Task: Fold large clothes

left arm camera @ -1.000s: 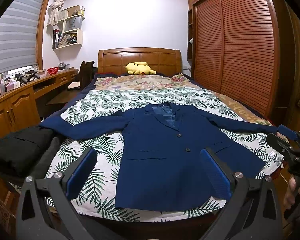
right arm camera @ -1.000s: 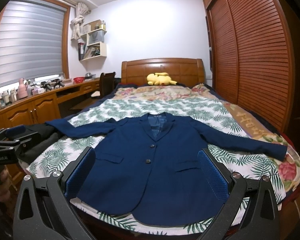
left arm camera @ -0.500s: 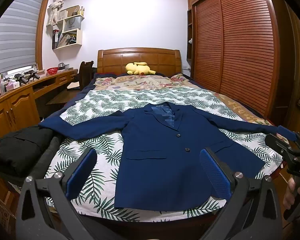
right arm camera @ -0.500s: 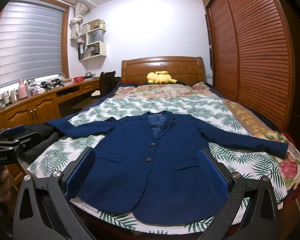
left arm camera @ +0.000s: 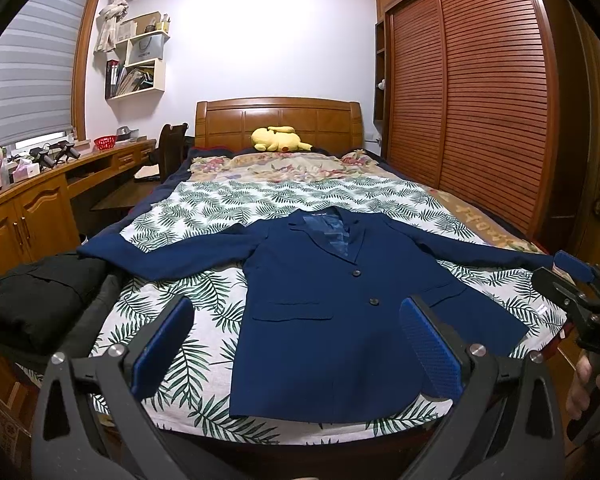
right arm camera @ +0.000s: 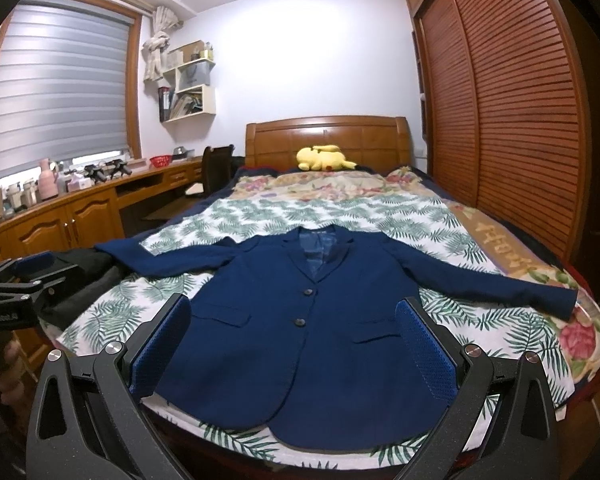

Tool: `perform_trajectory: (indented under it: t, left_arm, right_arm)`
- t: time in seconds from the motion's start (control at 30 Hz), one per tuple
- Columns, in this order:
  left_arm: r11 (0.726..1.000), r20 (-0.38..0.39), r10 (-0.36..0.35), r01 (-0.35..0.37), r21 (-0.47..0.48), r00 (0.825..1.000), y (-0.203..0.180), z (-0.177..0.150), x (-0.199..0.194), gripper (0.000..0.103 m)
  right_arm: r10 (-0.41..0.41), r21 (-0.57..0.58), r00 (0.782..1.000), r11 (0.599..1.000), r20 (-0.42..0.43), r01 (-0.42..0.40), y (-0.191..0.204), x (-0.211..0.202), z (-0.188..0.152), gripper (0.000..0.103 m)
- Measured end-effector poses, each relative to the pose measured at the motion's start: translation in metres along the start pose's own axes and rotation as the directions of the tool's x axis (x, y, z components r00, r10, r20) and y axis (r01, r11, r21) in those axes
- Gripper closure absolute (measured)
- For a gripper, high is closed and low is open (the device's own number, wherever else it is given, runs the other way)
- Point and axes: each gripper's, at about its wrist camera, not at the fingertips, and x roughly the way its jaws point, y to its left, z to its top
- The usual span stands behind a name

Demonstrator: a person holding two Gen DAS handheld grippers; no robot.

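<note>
At the bottom of the left wrist view, the left gripper (left arm camera: 296, 344) is released, its two blue-padded fingers (left arm camera: 164, 348) spread wide with nothing between them. At the bottom of the right wrist view, the right gripper (right arm camera: 292, 344) is likewise released, fingers apart and holding nothing. Both grippers are short of the foot edge of the bed (right arm camera: 500, 248) and touch no fabric. The navy blazer (left arm camera: 340, 312) lies face up and buttoned on the leaf-print sheet (left arm camera: 188, 320), its hem at the near edge of the mattress, directly beyond both sets of fingers; in the left wrist view the hem sits centre to right of centre, in the right wrist view it fills the centre. Both sleeves are spread outward: one reaches the left side of the frame toward a black garment (left arm camera: 40, 300) piled at the bed's left edge, the other extends to the right edge of the mattress. In the left wrist view, the right gripper appears at the right frame edge, just beside that cuff. Bare sheet lies beyond the collar, in mid-frame. Farther back, a floral cover (right arm camera: 320, 188), then a yellow plush toy (right arm camera: 324, 158) against the wooden headboard (right arm camera: 328, 136). A desk counter (right arm camera: 80, 204) bounds the left; a slatted wardrobe (right arm camera: 500, 120) bounds the right.
</note>
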Motion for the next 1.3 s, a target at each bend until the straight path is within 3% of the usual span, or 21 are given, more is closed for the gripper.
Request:
perform_trajectory:
  t: [0.6, 1.3]
  left_arm:
    - [1.000, -0.010, 0.007, -0.007, -0.003, 1.000, 0.005, -0.002, 0.003, 0.000]
    - [0.995, -0.106, 0.088, -0.093, -0.041, 0.990, 0.070, -0.027, 0.065, 0.000]
  right_arm:
    - [0.004, 0.001, 1.000, 1.000, -0.016, -0.004, -0.001, 0.003, 0.000, 0.000]
    - [0.105, -0.043, 0.989, 0.993, -0.103, -0.110, 0.020, 0.088, -0.004, 0.000]
